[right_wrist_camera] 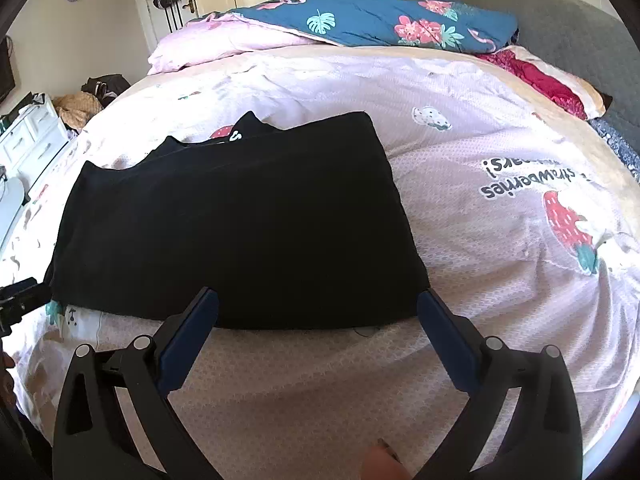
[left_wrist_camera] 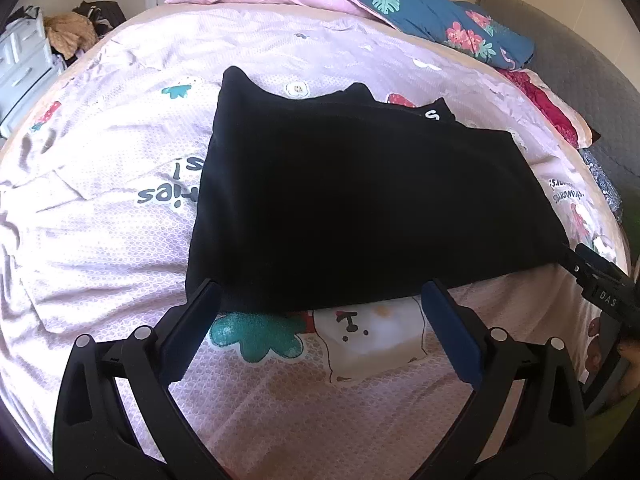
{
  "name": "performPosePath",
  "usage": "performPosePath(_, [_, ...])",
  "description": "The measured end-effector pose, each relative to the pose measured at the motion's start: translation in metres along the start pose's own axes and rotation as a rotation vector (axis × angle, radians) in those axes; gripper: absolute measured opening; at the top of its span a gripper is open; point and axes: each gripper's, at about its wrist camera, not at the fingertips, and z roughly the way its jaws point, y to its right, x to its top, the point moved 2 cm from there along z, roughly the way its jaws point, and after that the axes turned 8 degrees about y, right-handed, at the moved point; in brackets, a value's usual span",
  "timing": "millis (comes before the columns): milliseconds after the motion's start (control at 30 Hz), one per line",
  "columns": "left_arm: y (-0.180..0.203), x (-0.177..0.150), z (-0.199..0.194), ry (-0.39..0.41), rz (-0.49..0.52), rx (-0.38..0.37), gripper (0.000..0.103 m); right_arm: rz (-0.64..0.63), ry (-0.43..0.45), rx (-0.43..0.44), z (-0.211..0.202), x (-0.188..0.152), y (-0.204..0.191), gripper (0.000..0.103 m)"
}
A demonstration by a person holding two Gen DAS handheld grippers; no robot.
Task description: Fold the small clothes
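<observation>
Left jaws: the left gripper (left_wrist_camera: pixel 320 292) stands spread wide, nothing between its blue, flat, matte pads (left_wrist_camera: pixel 188 332) — their tips sit just at the near hem of the garment, not pinching it.
Right jaws: the right gripper (right_wrist_camera: pixel 318 300) is spread just as wide and empty, its tips at the same near edge, further along towards the garment's right-hand corner.
Gripper bodies: black, hard plastic, angular arms with round silver pins at the joints.
Garment: a black piece of clothing (left_wrist_camera: pixel 360 200) lies flat on the bed, folded into a rough trapezoid; soft, dense, light-swallowing fabric, with pointed corners and a bit of white lettering at the far edge.
Bed cover: a pale pink sheet (left_wrist_camera: pixel 100 208) with a fine honeycomb weave, wrinkled at the sides, printed with strawberries, teal leaves and dark script.
Far end: a teal quilt (right_wrist_camera: pixel 360 20) with flowers and leaf prints, bunched beside a plain pink pillow (right_wrist_camera: pixel 208 44).
Headboard: grey, padded, quilted surface (right_wrist_camera: pixel 560 28).
</observation>
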Motion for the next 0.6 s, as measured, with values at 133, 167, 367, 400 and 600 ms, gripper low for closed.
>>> performPosePath(133, [0.001,-0.001,-0.005,0.008,0.004,0.006,0.094,-0.015,0.007,-0.002,-0.006,-0.002,-0.004,0.099])
performPosePath(167, [0.000,-0.001,-0.006,0.011,0.003,0.008,0.094,-0.021,0.011,0.000,-0.008,-0.002,-0.006,0.099])
performPosePath(367, [-0.012,-0.003,-0.014,0.029,-0.014,0.032,0.094,-0.058,0.020,0.029,-0.017,-0.002,-0.028,0.099])
performPosePath(400, [-0.016,-0.003,-0.016,0.034,-0.017,0.043,0.094,-0.065,0.020,0.036,-0.017,-0.002,-0.032,0.099])
performPosePath(600, [-0.045,-0.003,-0.023,0.059,-0.062,0.092,0.094,-0.147,0.013,0.087,-0.015,-0.005,-0.077,0.099])
